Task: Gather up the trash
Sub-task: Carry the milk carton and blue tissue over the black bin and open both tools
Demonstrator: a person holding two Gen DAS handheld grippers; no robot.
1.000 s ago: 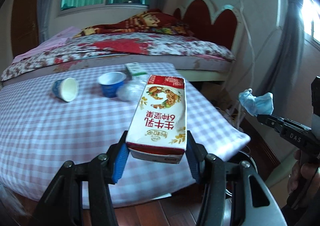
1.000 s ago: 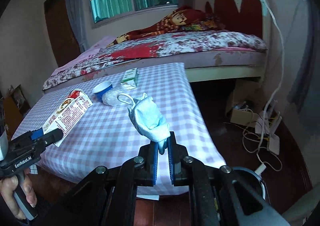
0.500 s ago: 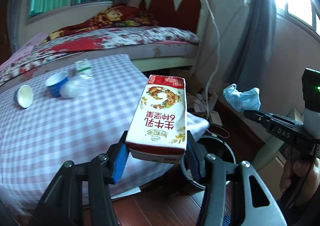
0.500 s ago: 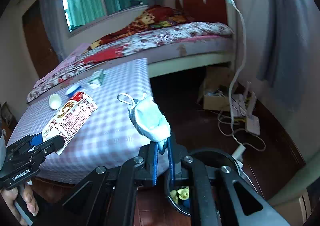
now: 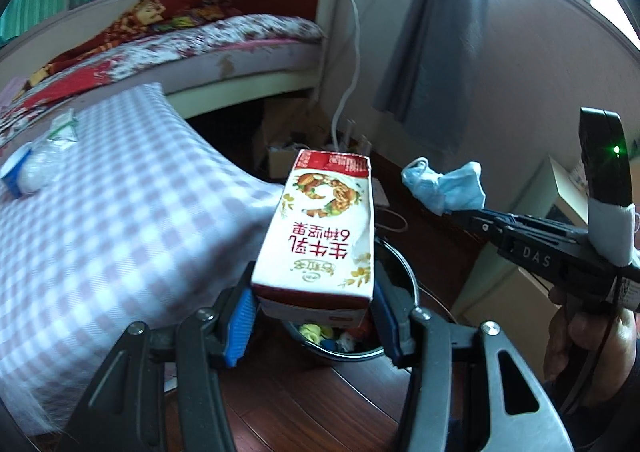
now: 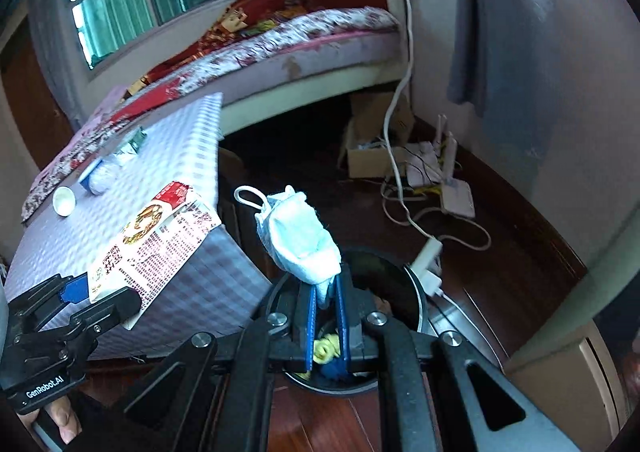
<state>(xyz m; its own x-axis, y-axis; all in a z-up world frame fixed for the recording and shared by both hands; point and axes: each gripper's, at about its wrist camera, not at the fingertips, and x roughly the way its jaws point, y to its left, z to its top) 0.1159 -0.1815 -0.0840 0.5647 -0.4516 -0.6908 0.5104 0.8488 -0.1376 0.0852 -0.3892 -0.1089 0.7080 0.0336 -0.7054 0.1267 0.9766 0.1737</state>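
The milk carton (image 5: 320, 236) sits clamped between the blue pads of our left gripper (image 5: 312, 318), the jaws about half spread and pressing its two sides near the base; the carton points away from us, tilted, with its printed face up. Directly below and behind it we see the round dark bin (image 5: 396, 332) on the wooden floor (image 5: 304, 404), with yellow and blue scraps already inside.

Our right gripper (image 6: 326, 316) has its jaws squeezed nearly together on the lower corner of a crumpled blue face mask (image 6: 298, 240) — the mask stands up above the pads, one ear loop sticking out to the left. Under these jaws lies the same bin (image 6: 412, 292), its rim just beyond the fingertips.

Just beside the bin, on the left in both views, stands the table with a lilac checked cloth (image 5: 100, 220). On its far part we see a blue cup (image 6: 86, 176), a white cup lying on its side (image 6: 64, 201), a clear plastic lump and a small green-and-white box (image 5: 64, 128) — blurred, so we tell no more.

Behind the table runs a bed (image 6: 312, 40) with a flowered cover and a red headboard. A white cable (image 6: 394, 120) hangs down to a cardboard box and a white router (image 6: 456, 192) on the floor.
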